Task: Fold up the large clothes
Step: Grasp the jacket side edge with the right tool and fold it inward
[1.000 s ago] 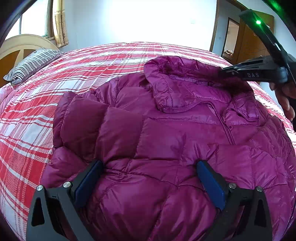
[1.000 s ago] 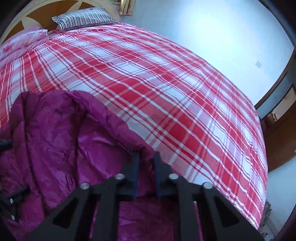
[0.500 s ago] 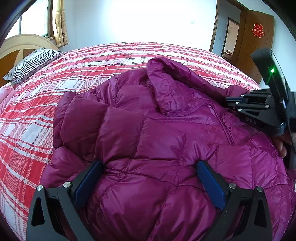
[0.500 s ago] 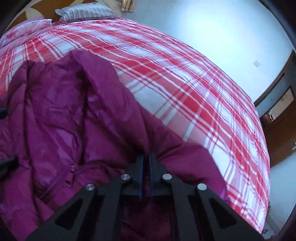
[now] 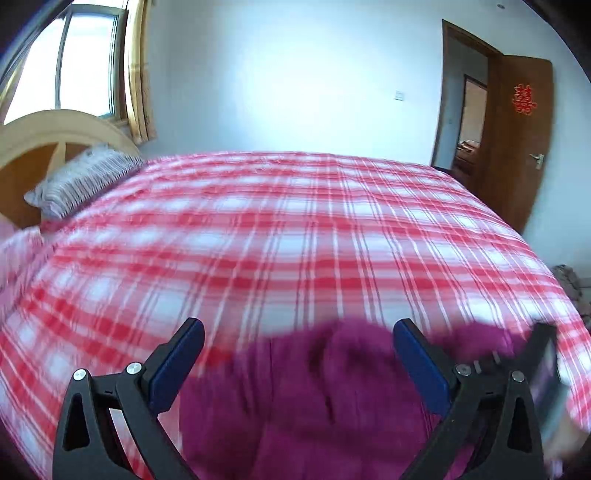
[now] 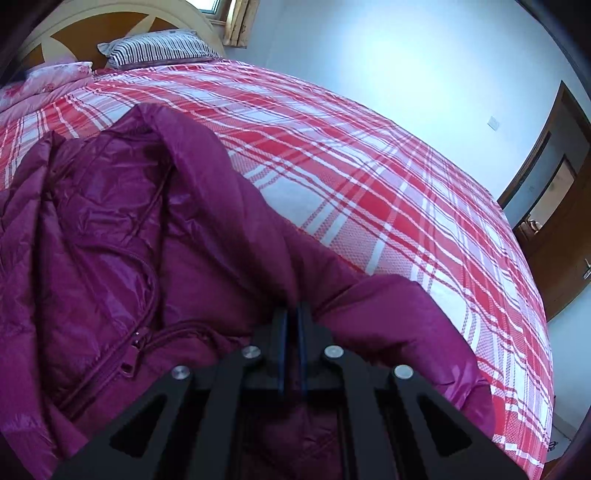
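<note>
A magenta puffer jacket (image 6: 110, 229) lies spread on the red plaid bed (image 6: 369, 177), its zipper (image 6: 133, 354) partly undone. My right gripper (image 6: 291, 314) is shut on a fold of the jacket's edge near the hood, and fabric bunches up on both sides of the pads. My left gripper (image 5: 299, 328) hangs open above the near part of the jacket (image 5: 314, 398), touching nothing. The left wrist view is blurred by motion, and the jacket fills only its bottom edge.
A striped pillow (image 6: 159, 48) and a pink floral pillow (image 6: 48, 79) lie by the wooden headboard (image 6: 92, 29). The plaid bedspread (image 5: 295, 240) stretches wide beyond the jacket. A brown door (image 5: 517, 147) stands open at the right, and a window (image 5: 74, 66) is at the left.
The left gripper lifted off the jacket and tilted up, so its view now shows mostly bed and wall. The right gripper came down, shut on the jacket's edge and holds still.
</note>
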Tool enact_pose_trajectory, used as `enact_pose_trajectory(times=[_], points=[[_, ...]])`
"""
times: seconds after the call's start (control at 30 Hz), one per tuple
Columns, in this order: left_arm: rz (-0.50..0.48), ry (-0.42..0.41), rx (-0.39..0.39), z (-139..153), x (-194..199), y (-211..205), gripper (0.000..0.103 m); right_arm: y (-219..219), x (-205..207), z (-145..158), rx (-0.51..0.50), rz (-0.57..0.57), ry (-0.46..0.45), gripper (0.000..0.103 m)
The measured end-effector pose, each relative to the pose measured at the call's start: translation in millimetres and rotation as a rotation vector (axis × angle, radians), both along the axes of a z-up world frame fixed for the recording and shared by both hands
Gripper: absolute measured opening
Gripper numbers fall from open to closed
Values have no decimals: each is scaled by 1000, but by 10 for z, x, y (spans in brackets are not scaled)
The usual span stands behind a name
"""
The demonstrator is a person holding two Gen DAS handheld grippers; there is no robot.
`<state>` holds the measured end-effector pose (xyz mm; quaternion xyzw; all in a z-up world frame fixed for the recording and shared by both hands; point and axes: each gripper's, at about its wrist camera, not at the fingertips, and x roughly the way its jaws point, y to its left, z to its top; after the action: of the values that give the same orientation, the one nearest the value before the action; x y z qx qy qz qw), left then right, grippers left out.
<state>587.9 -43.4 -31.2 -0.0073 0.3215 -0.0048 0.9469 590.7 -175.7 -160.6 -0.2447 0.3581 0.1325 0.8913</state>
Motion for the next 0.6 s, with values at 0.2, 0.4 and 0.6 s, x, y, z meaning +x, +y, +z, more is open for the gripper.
enact_pose_trajectory(times=[0.2, 0.4, 0.6], points=[[87, 126, 145, -495, 639, -226, 102, -32, -4, -9, 19, 0, -1, 8], [119, 247, 189, -1131, 511, -49, 102, -36, -13, -14, 26, 0, -5, 8], [131, 238, 165, -1223, 446, -28, 102, -29, -51, 62, 27, -1, 6, 9]])
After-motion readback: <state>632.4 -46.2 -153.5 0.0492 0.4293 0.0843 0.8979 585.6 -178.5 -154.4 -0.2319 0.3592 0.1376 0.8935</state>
